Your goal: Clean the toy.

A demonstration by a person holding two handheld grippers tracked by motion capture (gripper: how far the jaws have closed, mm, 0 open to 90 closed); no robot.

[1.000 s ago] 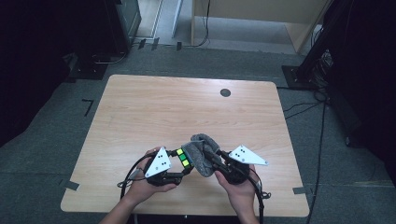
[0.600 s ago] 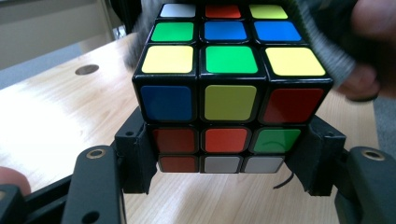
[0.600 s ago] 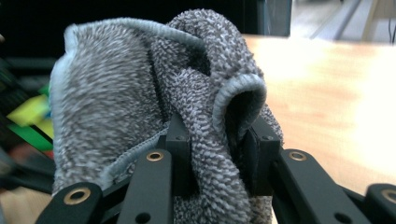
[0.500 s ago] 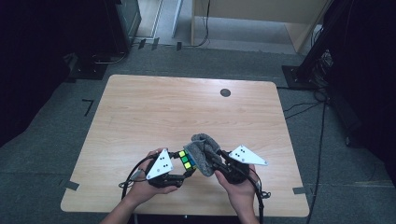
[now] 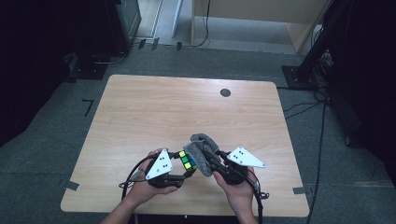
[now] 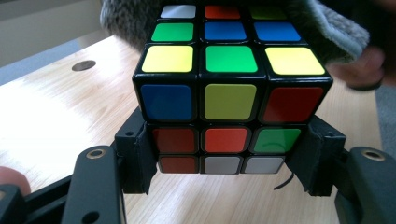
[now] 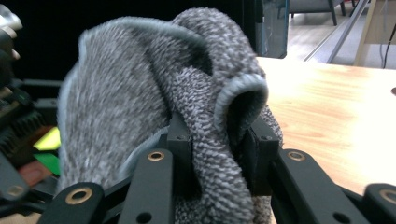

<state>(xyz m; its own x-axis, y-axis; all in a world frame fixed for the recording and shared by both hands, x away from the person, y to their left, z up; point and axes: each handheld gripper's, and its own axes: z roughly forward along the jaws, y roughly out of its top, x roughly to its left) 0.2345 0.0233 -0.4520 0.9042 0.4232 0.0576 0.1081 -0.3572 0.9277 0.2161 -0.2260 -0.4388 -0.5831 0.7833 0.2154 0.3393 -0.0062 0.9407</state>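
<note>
Nothing moved since earlier frame: left gripper (image 6: 219,161) clamps cube (image 6: 224,88); right gripper (image 7: 219,149) pinches grey cloth (image 7: 154,98) against cube.

A light wooden worktop (image 5: 187,112) with rounded corners fills the middle of the high view, a small dark round cap (image 5: 225,92) set near its far edge. It stands on grey carpet (image 5: 60,140). Strips of tape (image 5: 71,185) lie on the carpet at lower left. A pale wooden cabinet (image 5: 261,11) stands at the top, a black stand base (image 5: 299,77) at upper right, and cables (image 5: 320,135) trail down the right side.
</note>
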